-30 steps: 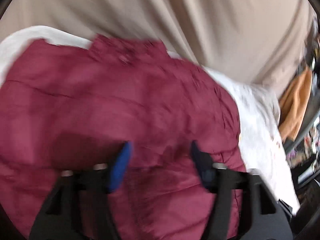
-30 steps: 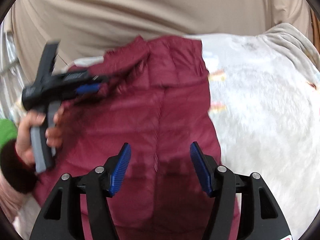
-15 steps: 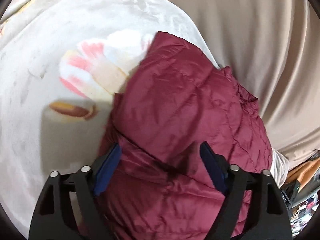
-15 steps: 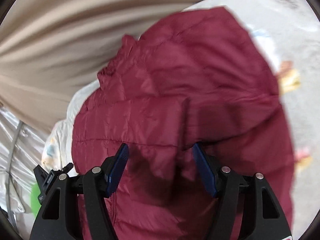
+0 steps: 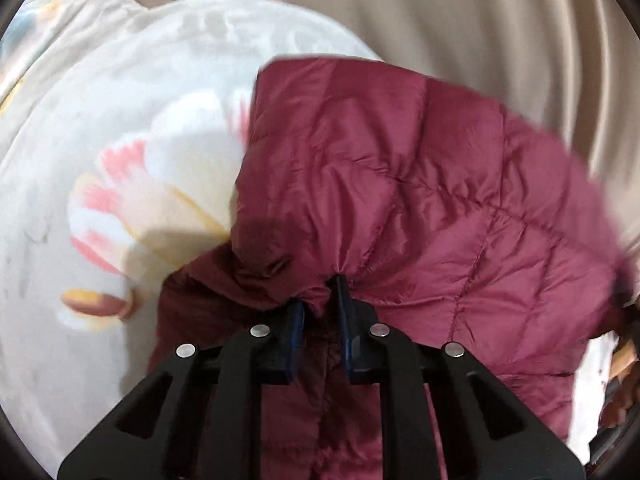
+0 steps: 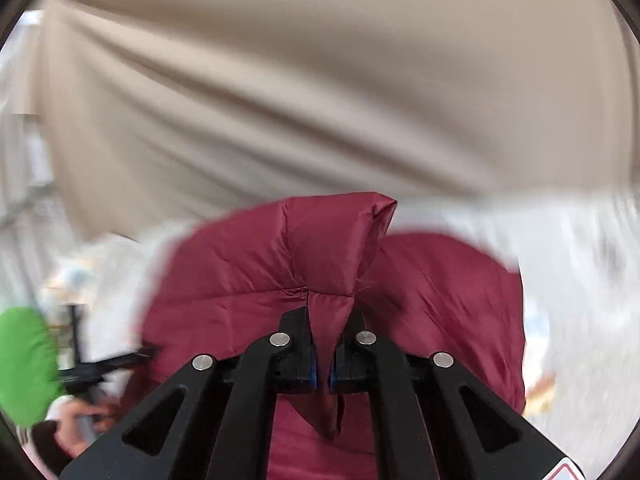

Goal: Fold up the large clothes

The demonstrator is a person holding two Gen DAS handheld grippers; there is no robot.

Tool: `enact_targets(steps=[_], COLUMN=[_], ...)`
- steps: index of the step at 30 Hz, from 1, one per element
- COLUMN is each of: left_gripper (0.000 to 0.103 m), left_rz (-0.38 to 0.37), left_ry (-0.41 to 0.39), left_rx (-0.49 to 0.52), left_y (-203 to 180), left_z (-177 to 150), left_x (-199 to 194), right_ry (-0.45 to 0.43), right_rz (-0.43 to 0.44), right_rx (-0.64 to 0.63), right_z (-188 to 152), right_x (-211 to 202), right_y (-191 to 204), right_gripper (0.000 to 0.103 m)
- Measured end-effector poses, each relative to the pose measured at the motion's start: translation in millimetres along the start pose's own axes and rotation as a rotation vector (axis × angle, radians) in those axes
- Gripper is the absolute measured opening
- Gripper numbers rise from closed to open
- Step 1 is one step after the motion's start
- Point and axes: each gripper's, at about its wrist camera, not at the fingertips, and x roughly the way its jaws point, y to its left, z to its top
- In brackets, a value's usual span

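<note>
The left gripper (image 5: 321, 312) has its two blue-padded fingers (image 5: 297, 320) drawn close together, pinching a gathered fold of the maroon quilted jacket (image 5: 420, 200). Puckers in the fabric radiate from the pinch point. The jacket spreads up and to the right from the gripper, its diamond stitching plain to see, and a darker, shadowed portion hangs below the fingers between the black gripper arms. Under and left of the jacket lies a white blanket (image 5: 120, 128) printed with pink and yellow floral shapes. Beige curtain folds (image 5: 460, 16) fill the background above and to the right. The jacket's far right edge is blurred.
</note>
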Motion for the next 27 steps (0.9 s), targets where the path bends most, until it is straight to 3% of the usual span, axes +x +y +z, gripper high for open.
enact_targets(steps=[2,6,9,10,13,14,15,17,19,22,24,25,26,27], left_gripper=[0.015,0.016,0.022,0.030,0.074,0.083,0.086,0.090,0.090,0.087,0.076,0.058,0.040,0.032], left_rz=[0.003,0.013,-0.007,-0.016,-0.030,-0.024,-0.012,0.009,0.011,-0.055,-0.040,-0.039,-0.052,-0.058], left_ry=[-0.017,-0.023,-0.025,-0.017,-0.011,-0.027,-0.039,-0.023,0.050,0.181,0.156,0.172,0.194,0.209], left_rx=[0.019,0.033,0.046,0.047,0.030,0.023,0.025,0.039,0.026,-0.024,0.046,0.093,0.117,0.126], left_y=[-2.3,-2.5,-5.2,-1.2,18.6,26.4,34.4,48.6,65.8,82.6,80.3,75.8,71.5,70.0], left_z=[-3.5,-6.0,-8.3,-8.9,-17.3,-22.1,-27.2,-37.0,-51.0,-77.7,-94.8,-100.7,-104.4,-107.8], left_x=[1.2,2.0,-2.6,-7.0,-41.5,-54.4,-69.3,-87.4,-95.4,-97.8,-114.0,-117.7,-118.1,-120.0], right_ry=[0.056,-0.038,0.023,0.021,-0.046,-0.059,-0.055,-0.012,0.064,0.145,0.170,0.174,0.177,0.180], right_rz=[0.006,0.047,0.066,0.045,-0.059,-0.091,-0.109,-0.127,-0.112,-0.024,0.025,0.046,0.056,0.039], right_rx=[0.047,0.057,0.116,0.119,0.043,0.009,-0.007,-0.005,0.061,0.172,0.216,0.227,0.230,0.213], right_z=[-15.4,-20.1,-22.0,-24.0,-40.5,-53.1,-62.9,-87.0,-117.9,-159.7,-178.2,-183.3,-187.7,-192.3], right_x=[26.6,14.9,18.8,9.7,-43.7,-63.8,-76.9,-97.5,-109.9,-122.3,-128.0,-129.6,-130.8,-133.0], right_y=[-18.1,-25.2,-35.1,-35.9,-38.5,-44.9,-53.5,-68.2,-88.1,-107.6,-107.0,-104.5,-101.3,-96.9], right_gripper=[0.003,0.005,0.007,0.009,0.033,0.046,0.054,0.057,0.058,0.058,0.058,0.058,0.047,0.016])
